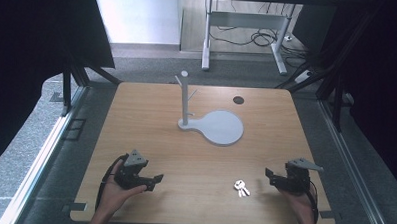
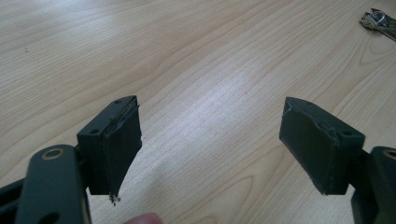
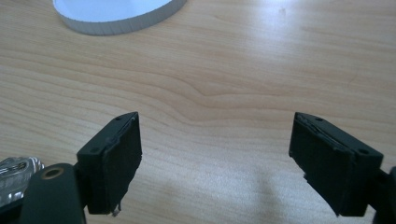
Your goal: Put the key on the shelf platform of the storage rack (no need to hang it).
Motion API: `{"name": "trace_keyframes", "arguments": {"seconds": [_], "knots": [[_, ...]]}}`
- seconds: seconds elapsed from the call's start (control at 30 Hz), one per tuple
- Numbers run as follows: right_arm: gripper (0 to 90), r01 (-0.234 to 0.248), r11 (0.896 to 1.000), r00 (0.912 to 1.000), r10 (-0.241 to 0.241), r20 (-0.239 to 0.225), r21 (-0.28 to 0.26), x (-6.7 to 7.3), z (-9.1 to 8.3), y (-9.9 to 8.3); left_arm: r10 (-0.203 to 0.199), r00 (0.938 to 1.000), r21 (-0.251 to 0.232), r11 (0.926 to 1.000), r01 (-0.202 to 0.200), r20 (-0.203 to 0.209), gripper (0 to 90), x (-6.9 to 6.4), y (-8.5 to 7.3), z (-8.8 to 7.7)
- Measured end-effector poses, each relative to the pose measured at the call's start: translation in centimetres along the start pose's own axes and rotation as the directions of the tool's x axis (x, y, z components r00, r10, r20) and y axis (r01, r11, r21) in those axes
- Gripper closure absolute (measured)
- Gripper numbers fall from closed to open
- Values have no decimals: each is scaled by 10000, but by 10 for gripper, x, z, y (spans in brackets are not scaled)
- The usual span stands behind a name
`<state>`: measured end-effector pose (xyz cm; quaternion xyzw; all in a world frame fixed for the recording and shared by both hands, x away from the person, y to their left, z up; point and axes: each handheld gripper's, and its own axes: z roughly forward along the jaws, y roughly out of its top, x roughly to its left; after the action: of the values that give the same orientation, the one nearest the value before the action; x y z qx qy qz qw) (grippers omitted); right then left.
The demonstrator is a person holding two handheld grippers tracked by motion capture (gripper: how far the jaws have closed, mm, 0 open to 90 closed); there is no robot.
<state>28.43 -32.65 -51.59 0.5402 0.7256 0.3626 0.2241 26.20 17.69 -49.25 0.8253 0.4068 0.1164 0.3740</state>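
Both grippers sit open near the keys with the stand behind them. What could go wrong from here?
1. The small silver bunch of keys lies flat on the wooden table; the open right gripper might scrape the wood or push them away rather than grip.
2. The pegs on the white upright stand look thin, so hanging may miss.
3. The left gripper, also open, could bump the keys.

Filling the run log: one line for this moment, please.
left hand-held gripper: open, empty | right hand-held gripper: open, empty | keys: flat on table, between both | stand: pegs bare
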Motion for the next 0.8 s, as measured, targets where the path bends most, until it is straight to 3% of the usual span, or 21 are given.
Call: {"name": "trace_keyframes", "arguments": {"seconds": [0.2, 0.8], "knots": [[138, -186, 9992, 9998, 189, -92, 343, -2, -1, -1, 72, 10000, 70, 9999, -72, 55, 211, -1, 0, 2], [124, -288, 9970, 9996, 289, 1, 724, -5, 4, -2, 131, 9999, 92, 9999, -132, 74, 211, -2, 0, 3]]}}
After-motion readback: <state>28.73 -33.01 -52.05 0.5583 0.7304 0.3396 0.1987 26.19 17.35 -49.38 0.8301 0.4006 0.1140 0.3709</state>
